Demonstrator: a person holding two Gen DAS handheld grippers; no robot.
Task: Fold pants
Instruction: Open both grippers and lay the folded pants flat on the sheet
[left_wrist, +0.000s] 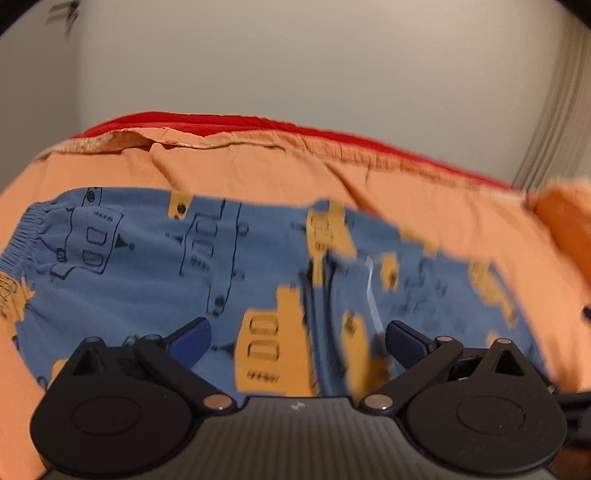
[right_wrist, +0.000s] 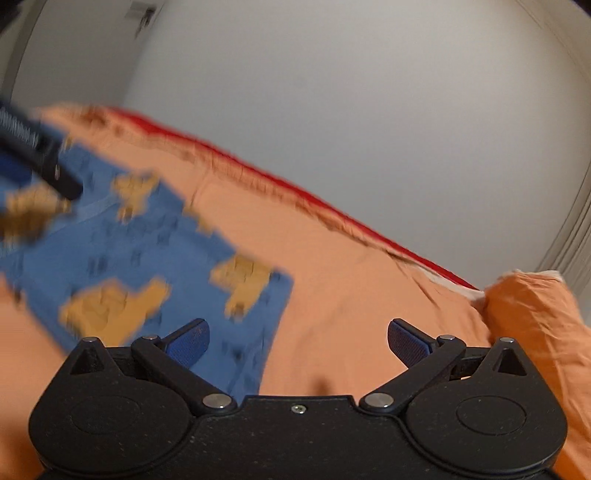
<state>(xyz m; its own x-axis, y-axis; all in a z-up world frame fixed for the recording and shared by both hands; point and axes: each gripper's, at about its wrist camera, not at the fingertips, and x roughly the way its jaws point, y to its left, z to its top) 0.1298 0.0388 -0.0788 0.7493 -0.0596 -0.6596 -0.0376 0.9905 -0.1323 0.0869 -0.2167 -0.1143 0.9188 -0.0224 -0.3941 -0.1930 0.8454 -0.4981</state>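
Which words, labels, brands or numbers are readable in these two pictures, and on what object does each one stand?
No text can be read in either view.
Left gripper: a small pale mark on its body, too small to read.
Pants: printed vehicle drawings only, no legible letters; the print is blurred.
Right gripper: no label shows.
Orange sheet: plain.
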